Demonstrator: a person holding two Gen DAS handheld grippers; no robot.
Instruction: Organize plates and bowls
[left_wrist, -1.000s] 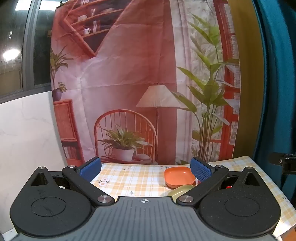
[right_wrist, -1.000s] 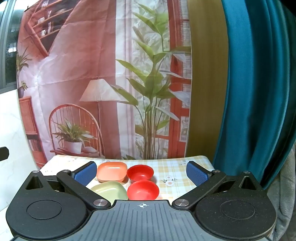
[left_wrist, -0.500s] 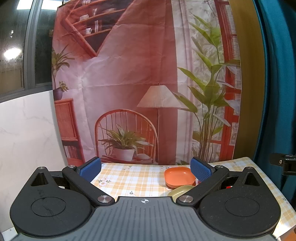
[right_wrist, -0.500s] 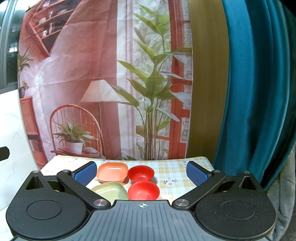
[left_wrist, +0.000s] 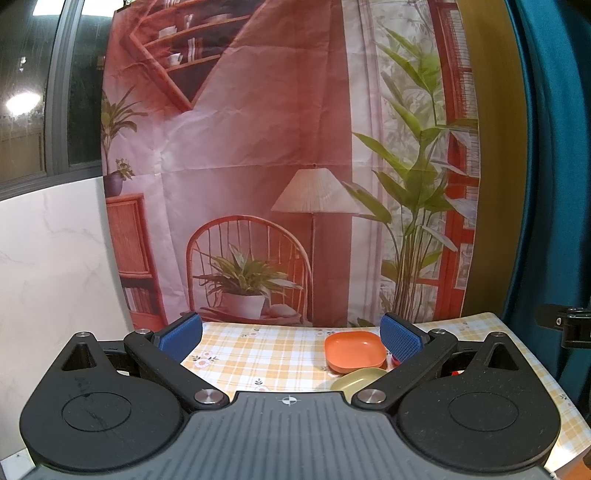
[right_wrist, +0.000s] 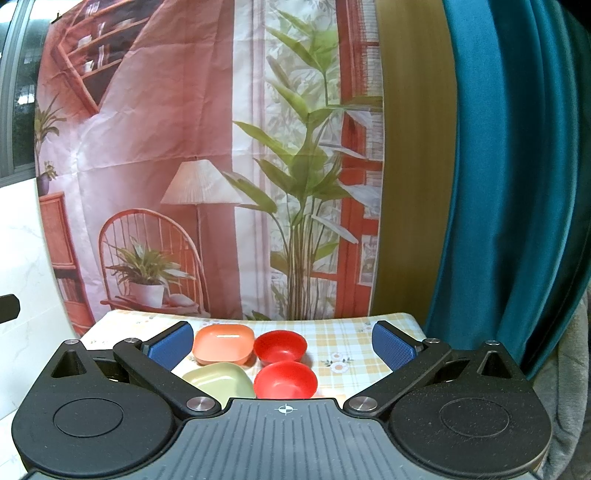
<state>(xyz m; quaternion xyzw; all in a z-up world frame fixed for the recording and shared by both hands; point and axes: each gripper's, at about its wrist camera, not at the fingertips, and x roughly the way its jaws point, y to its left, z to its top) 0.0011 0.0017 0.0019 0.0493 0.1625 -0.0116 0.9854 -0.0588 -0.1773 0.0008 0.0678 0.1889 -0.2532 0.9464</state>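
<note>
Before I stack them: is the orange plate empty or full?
Empty. The orange plate sits upright, its inside bare and glossy.

Left gripper (left_wrist: 290, 336): level, facing forward; jaws spread wide, blue pads (left_wrist: 180, 331) apart, nothing between them; right gripper (right_wrist: 282, 344): same pose, jaws wide, blue pads (right_wrist: 390, 346) empty.

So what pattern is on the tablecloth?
The tablecloth has yellow and white checks with little flowers. It shows best in the left wrist view.

left claw (left_wrist: 290, 334) spread, orange plate (left_wrist: 354, 350), green plate (left_wrist: 357, 378)
</note>
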